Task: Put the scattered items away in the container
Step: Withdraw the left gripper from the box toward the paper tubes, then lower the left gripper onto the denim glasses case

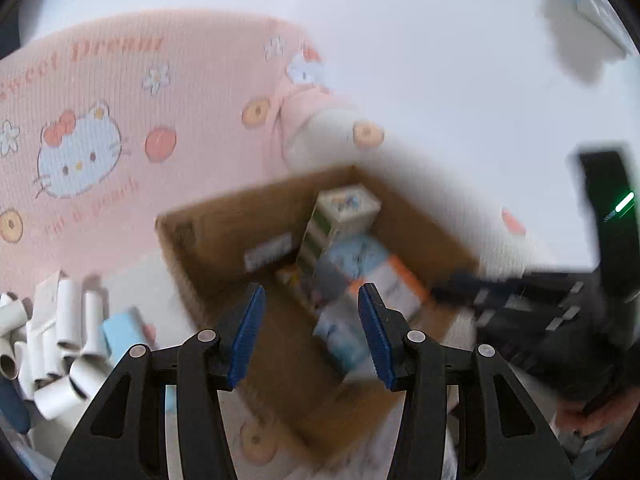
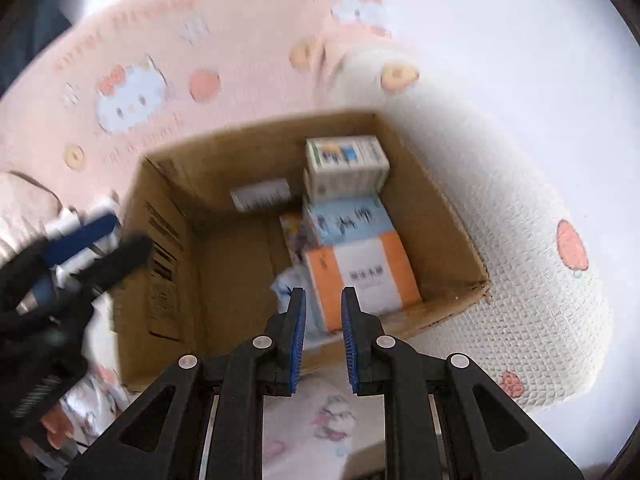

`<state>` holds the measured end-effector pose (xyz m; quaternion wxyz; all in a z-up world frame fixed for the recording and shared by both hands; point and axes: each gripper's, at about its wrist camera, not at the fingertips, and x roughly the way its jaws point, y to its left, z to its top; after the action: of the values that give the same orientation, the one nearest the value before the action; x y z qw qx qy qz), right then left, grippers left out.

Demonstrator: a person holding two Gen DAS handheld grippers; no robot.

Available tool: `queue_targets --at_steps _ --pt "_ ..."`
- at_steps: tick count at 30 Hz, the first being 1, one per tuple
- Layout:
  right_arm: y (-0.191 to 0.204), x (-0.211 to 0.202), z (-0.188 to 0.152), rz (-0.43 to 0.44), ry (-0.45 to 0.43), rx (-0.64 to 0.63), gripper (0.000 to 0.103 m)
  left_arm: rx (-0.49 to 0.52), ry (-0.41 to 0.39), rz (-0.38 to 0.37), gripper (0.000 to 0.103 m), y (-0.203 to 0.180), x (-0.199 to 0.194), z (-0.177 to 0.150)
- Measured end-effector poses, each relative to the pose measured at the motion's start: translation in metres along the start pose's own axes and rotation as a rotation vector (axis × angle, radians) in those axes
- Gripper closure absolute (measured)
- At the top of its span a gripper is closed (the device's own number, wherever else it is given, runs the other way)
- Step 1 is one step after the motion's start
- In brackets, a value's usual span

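Cardboard box (image 2: 168,280), brown and open on top, sits on a pink cartoon-cat blanket (image 1: 120,120) with small packs inside.

Its long side runs from the near left to the far right in the right wrist view, and its open mouth faces up. Along the right wall the packs lie flat in a row: an orange and white carton (image 2: 360,276) nearest, then a light blue pack (image 2: 348,220), then a white and green box (image 2: 344,164) in the far corner. The left gripper (image 1: 312,332) hangs over the box with its blue ribbed pads wide apart and nothing between them. The right gripper (image 2: 323,340) has its pads close together, a thin gap showing, and holds nothing. White paper tubes (image 1: 60,340) lie in a heap left of the box, beside a light blue block (image 1: 124,330). The blanket feels bumpy, like a waffle.
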<state>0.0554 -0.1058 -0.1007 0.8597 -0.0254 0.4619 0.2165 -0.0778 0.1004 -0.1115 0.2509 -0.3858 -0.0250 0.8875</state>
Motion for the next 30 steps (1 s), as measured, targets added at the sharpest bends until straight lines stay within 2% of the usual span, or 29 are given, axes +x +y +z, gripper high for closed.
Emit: queue_targets --at_steps 5,7,12,16,19,22,26,30 --pt "0.019 -0.045 -0.014 0.028 -0.221 -0.023 0.089 -0.046 0.073 -0.019 0.05 0.021 -0.002 -0.034" --pt "0.034 -0.055 -0.019 0.013 -0.265 -0.069 0.089 -0.058 0.082 -0.041 0.05 0.032 -0.007 -0.049" --pt "0.074 -0.077 -0.038 0.036 -0.358 -0.132 0.088 -0.008 0.032 -0.003 0.05 0.057 -0.027 -0.071" --pt "0.099 -0.078 -0.048 0.11 -0.349 -0.115 0.088 -0.073 0.002 0.025 0.05 0.088 -0.032 -0.082" --pt "0.122 -0.074 -0.054 0.126 -0.328 -0.119 0.088 -0.103 -0.026 0.113 0.05 0.111 -0.038 -0.093" --pt "0.147 -0.069 -0.06 0.134 -0.325 -0.177 0.087 -0.114 -0.052 0.189 0.05 0.136 -0.044 -0.11" --pt "0.184 -0.059 -0.065 0.115 -0.31 -0.283 0.087 -0.164 -0.022 0.284 0.05 0.17 -0.051 -0.133" --pt "0.215 -0.046 -0.067 0.13 -0.283 -0.37 0.087 -0.295 -0.033 0.339 0.05 0.212 -0.068 -0.15"
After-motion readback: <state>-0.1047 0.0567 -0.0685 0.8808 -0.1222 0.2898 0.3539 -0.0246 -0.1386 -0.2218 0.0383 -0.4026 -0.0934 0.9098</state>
